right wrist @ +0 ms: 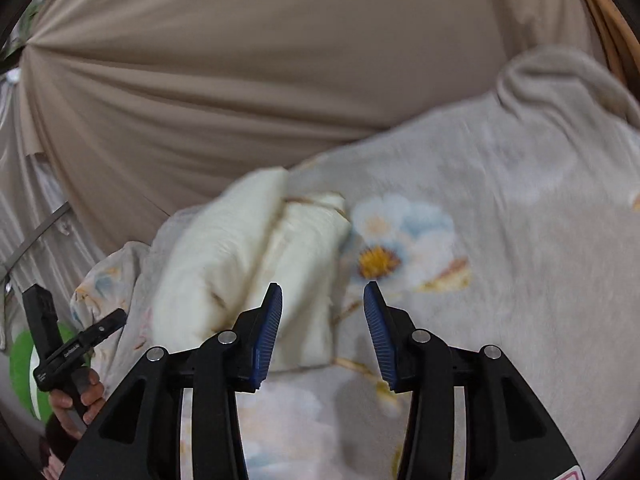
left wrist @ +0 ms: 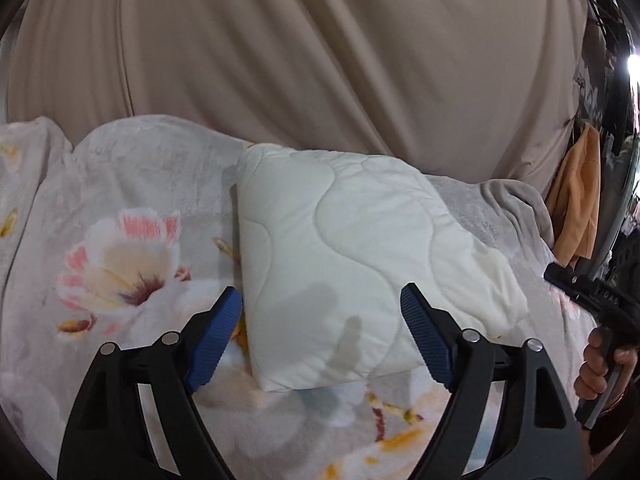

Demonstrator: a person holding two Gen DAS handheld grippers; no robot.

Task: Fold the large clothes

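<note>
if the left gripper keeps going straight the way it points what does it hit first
Most likely the folded white quilted blanket, which lies straight ahead between the open left gripper's fingers on the floral bedspread. Depth is unclear.

A floral fleece blanket (left wrist: 132,216) is spread as the work surface; pink, cream and blue flowers are printed on its pale grey pile. A beige draped curtain (left wrist: 320,52) is hung behind it, filling the background of both views. At the right edge of the left wrist view, an orange garment (left wrist: 578,204) is hung beside the curtain. A green object (right wrist: 22,364), only partly visible, is seen at the lower left of the right wrist view.
</note>
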